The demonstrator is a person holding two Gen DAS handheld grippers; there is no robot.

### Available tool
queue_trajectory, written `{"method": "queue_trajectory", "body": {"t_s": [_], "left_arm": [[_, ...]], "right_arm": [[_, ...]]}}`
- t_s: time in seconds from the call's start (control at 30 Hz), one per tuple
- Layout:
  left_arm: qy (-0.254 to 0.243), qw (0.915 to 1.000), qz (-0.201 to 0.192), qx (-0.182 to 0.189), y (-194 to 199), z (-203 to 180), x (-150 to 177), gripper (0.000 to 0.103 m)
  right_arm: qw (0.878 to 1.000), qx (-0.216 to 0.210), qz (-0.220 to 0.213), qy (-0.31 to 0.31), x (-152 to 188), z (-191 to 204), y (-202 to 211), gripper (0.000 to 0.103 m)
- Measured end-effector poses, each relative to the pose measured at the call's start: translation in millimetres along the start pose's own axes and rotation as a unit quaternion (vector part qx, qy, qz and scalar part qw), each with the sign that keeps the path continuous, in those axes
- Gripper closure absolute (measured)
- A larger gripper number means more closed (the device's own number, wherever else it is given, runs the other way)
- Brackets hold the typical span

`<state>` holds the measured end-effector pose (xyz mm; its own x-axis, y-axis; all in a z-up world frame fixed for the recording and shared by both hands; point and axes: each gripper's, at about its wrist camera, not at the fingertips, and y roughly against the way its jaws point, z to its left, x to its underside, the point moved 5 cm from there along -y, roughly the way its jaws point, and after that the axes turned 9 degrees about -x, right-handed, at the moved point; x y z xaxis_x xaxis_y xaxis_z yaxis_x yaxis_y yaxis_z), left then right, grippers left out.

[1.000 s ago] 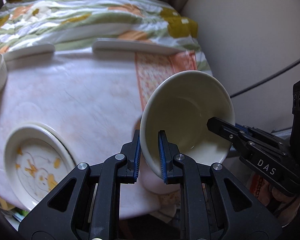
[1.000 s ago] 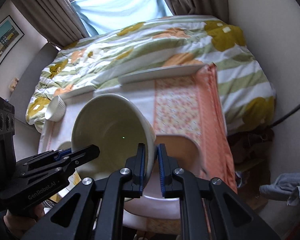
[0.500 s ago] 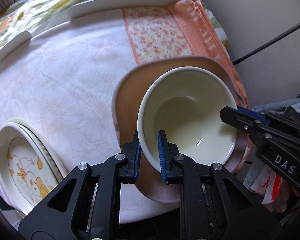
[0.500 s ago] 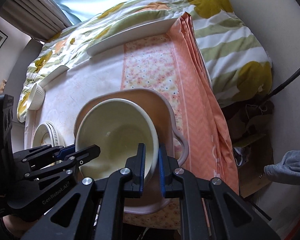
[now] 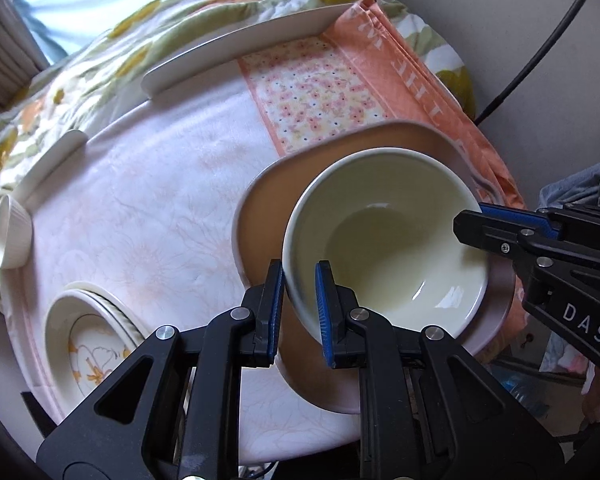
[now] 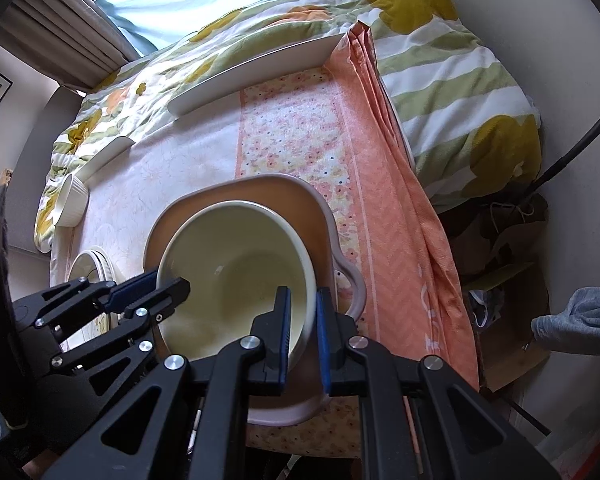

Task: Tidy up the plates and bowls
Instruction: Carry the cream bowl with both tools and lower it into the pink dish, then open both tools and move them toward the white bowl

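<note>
Both the left gripper (image 5: 298, 304) and right gripper (image 6: 302, 330) pinch opposite rims of the large cream ceramic bowl (image 5: 384, 240), which sits low over the brown handled dish (image 6: 320, 216). Judged step: nesting. Next: settle it, then release both.

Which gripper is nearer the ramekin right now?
Left. The left gripper holds the bowl rim on the side facing the ramekin; the right gripper holds the opposite rim, farther away.
</note>
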<state>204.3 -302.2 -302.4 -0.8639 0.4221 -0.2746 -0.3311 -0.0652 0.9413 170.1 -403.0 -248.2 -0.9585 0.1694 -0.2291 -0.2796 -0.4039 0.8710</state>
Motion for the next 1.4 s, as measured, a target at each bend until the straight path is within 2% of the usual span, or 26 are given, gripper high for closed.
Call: {"method": "queue_trajectory", "body": {"t_s": [0.1, 0.27, 0.43, 0.5, 0.53, 0.57, 0.63, 0.67, 0.7, 0.73, 0.77, 0.9, 1.0, 1.03, 1.13, 1.17, 1.23, 1.3, 1.4], "left_arm": [[0.009, 0.9999, 0.005, 0.012, 0, 3, 0, 0.089], [0.033, 0.9989, -0.018, 0.029, 23, 14, -6, 0.089], [0.102, 0.9916, -0.062, 0.049, 71, 58, -9, 0.087], [0.141, 0.9859, -0.078, 0.045, 91, 86, -5, 0.065], [0.163, 0.9820, -0.087, 0.040, 101, 101, -1, 0.028], [0.190, 0.9758, -0.104, 0.034, 113, 118, 4, 0.006], [0.238, 0.9611, -0.139, 0.015, 136, 151, 16, 0.003], [0.256, 0.9558, -0.144, 0.009, 144, 165, 22, 0.002], [0.274, 0.9507, -0.145, 0.002, 151, 181, 29, 0.002], [0.295, 0.9441, -0.148, -0.006, 158, 198, 37, 0.002], [0.313, 0.9373, -0.153, -0.013, 163, 213, 44, 0.002], [0.405, 0.8990, -0.165, -0.027, 175, 280, 82, 0.002], [0.466, 0.8696, -0.162, -0.014, 171, 330, 105, 0.002], [0.479, 0.8632, -0.160, -0.016, 168, 343, 110, 0.002], [0.509, 0.8484, -0.145, -0.017, 151, 383, 119, 0.002], [0.522, 0.8411, -0.141, -0.018, 142, 399, 120, 0.002], [0.537, 0.8324, -0.135, -0.010, 125, 425, 123, 0.002], [0.546, 0.8292, -0.121, -0.005, 100, 445, 120, 0.003], [0.555, 0.8266, -0.094, 0.010, 52, 466, 114, 0.011]], "right_arm": [[1.000, 0.000, -0.006, 0.002, 0, 1, 5, 0.092], [0.999, 0.001, -0.027, 0.020, -3, 5, 25, 0.091], [0.996, -0.020, -0.046, 0.076, -16, 31, 57, 0.091], [0.992, -0.028, -0.051, 0.110, -27, 47, 69, 0.091], [0.988, -0.034, -0.055, 0.138, -33, 61, 76, 0.091], [0.984, -0.039, -0.056, 0.163, -39, 73, 81, 0.091], [0.974, -0.050, -0.061, 0.210, -47, 99, 89, 0.089], [0.969, -0.055, -0.064, 0.233, -50, 112, 91, 0.076], [0.960, -0.064, -0.070, 0.263, -55, 130, 94, 0.048], [0.954, -0.071, -0.073, 0.283, -59, 144, 94, 0.030], [0.946, -0.076, -0.082, 0.305, -63, 161, 94, 0.003], [0.911, -0.080, -0.107, 0.389, -75, 219, 91, 0.000], [0.889, -0.082, -0.080, 0.444, -89, 266, 76, 0.000], [0.884, -0.084, -0.068, 0.455, -96, 283, 67, 0.000], [0.880, -0.099, -0.041, 0.462, -123, 328, 38, 0.000], [0.881, -0.101, -0.038, 0.461, -132, 342, 27, 0.000], [0.884, -0.098, -0.031, 0.457, -150, 364, 0, 0.000], [0.885, -0.102, -0.007, 0.454, -158, 382, -30, 0.000], [0.891, -0.121, 0.062, 0.434, -168, 407, -100, 0.001]]}}
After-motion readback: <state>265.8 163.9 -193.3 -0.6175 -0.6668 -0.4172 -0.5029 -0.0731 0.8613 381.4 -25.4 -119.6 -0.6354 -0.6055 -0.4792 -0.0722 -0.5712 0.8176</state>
